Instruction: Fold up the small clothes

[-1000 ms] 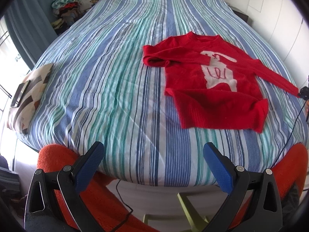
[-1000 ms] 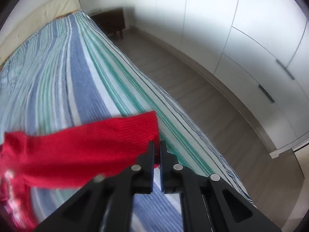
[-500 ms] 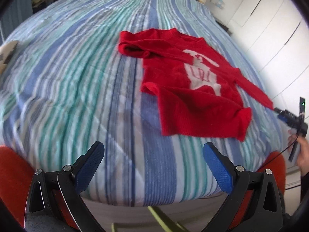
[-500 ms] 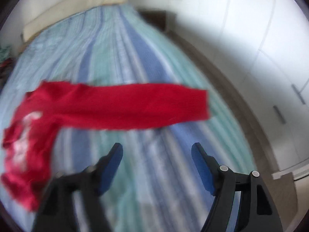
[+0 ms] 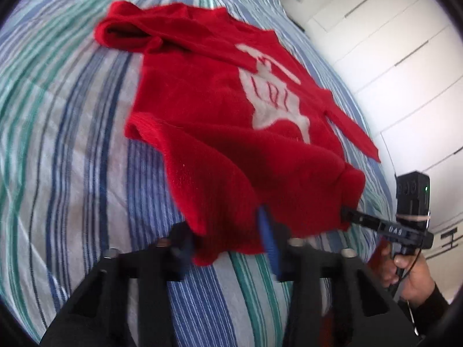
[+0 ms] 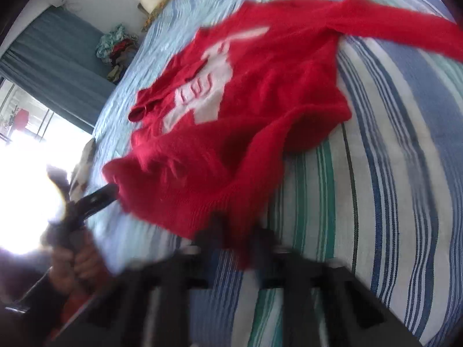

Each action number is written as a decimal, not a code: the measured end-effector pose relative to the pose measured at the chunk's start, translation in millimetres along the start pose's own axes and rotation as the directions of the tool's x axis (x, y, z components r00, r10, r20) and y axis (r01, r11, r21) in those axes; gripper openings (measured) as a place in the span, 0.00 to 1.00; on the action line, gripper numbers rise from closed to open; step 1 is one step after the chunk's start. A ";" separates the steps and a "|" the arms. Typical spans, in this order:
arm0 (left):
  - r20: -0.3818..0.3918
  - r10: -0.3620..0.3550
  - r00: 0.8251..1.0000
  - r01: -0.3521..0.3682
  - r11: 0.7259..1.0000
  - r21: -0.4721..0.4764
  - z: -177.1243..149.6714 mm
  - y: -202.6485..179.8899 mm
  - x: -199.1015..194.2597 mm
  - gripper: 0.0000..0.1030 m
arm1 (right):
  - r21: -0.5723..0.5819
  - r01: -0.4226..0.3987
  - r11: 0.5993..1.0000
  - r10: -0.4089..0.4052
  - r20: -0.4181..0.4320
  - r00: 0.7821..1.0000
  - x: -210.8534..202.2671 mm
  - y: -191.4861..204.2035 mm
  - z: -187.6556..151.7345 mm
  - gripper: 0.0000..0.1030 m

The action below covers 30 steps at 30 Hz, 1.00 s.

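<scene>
A small red sweater (image 5: 220, 110) with a white motif lies face up on the striped bed; it also shows in the right wrist view (image 6: 249, 92). My left gripper (image 5: 228, 240) is at the sweater's near hem, with the hem between its blue pads and lifted a little. My right gripper (image 6: 234, 240) is on the hem's other corner and also shows from the side in the left wrist view (image 5: 347, 212). The right wrist view is blurred. One sleeve (image 5: 353, 127) lies stretched to the right; the other (image 5: 124, 31) is folded in at the far left.
The blue, green and white striped bedspread (image 5: 72, 133) covers the bed. White wardrobe doors (image 5: 399, 52) stand to the right. A teal curtain (image 6: 58, 66) and a pile of clothes (image 6: 118, 46) lie beyond the bed's far side.
Both grippers came in from apart to the sweater's near hem and closed on it. The right gripper let go of the sleeve, which now lies on the bed.
</scene>
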<state>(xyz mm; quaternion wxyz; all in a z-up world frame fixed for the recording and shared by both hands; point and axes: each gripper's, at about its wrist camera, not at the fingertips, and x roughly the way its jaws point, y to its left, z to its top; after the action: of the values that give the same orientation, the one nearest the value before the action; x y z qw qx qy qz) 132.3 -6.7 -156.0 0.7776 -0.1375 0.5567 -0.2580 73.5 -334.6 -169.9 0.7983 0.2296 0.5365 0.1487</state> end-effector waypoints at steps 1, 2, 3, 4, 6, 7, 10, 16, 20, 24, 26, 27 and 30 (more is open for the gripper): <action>-0.003 0.031 1.000 -0.031 0.999 0.029 -2.1 -4.6 -2.9 0.07 | 0.018 0.018 1.000 -0.018 -0.007 1.000 1.5 2.5 -4.8 0.04; 0.018 0.029 0.999 -0.030 0.998 0.048 -4.2 -8.1 -12.3 0.07 | 0.041 0.001 0.999 0.000 -0.008 1.000 -4.3 -0.5 -5.6 0.04; 0.026 -0.008 1.000 0.006 0.999 0.054 -6.9 -10.5 -24.3 0.06 | 0.054 -0.016 0.998 0.016 -0.006 1.000 -14.4 -1.7 -6.6 0.04; 0.022 -0.037 0.999 0.035 0.998 0.056 -8.7 -12.2 -36.1 0.06 | 0.060 -0.026 0.998 0.026 -0.002 1.000 -24.5 -1.8 -7.2 0.04; -0.003 -0.073 0.997 0.073 0.994 0.082 -14.0 -18.9 -61.5 0.06 | 0.100 -0.098 0.990 0.099 -0.001 0.995 -50.0 -3.8 -9.8 0.04; -0.022 -0.077 0.997 0.079 0.992 0.100 -16.5 -22.6 -71.9 0.06 | 0.117 -0.128 0.985 0.129 -0.006 0.992 -61.3 -4.0 -10.8 0.04; -0.100 -0.041 0.994 0.053 0.992 0.118 -23.6 -29.1 -83.1 0.06 | 0.140 -0.181 0.974 0.190 -0.057 0.980 -85.5 -4.8 -15.1 0.04; -0.251 0.151 0.956 -0.123 0.985 0.124 -51.2 -11.1 -36.1 0.04 | 0.133 0.017 0.991 0.015 -0.236 0.972 -59.3 -24.0 -37.6 0.04; -0.241 0.160 0.957 -0.142 0.986 0.093 -59.7 -3.6 -35.8 0.04 | 0.103 0.148 0.984 -0.115 -0.271 0.956 -39.1 -32.4 -45.7 0.04; -0.228 0.171 0.959 -0.161 0.985 0.059 -60.8 0.8 -38.5 0.03 | 0.086 0.191 0.978 -0.163 -0.263 0.951 -36.5 -30.5 -44.1 0.04; -0.221 0.183 0.958 -0.175 0.983 0.051 -64.8 0.7 -37.3 0.03 | 0.063 0.216 0.974 -0.192 -0.264 0.945 -34.6 -27.8 -43.9 0.04; -0.217 0.188 0.958 -0.182 0.982 0.048 -68.3 -0.8 -34.5 0.03 | 0.048 0.226 0.973 -0.206 -0.262 0.943 -29.5 -21.2 -45.9 0.04; -0.213 0.203 0.956 -0.199 0.979 0.039 -71.4 -1.2 -29.6 0.03 | 0.003 0.258 0.966 -0.249 -0.256 0.934 -22.6 -11.3 -48.5 0.04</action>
<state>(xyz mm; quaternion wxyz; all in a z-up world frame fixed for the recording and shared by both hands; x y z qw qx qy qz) 57.8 13.9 -156.4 0.7359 -0.0445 0.6466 -0.1960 19.9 -345.1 -173.5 0.7314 0.1521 0.6618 0.0627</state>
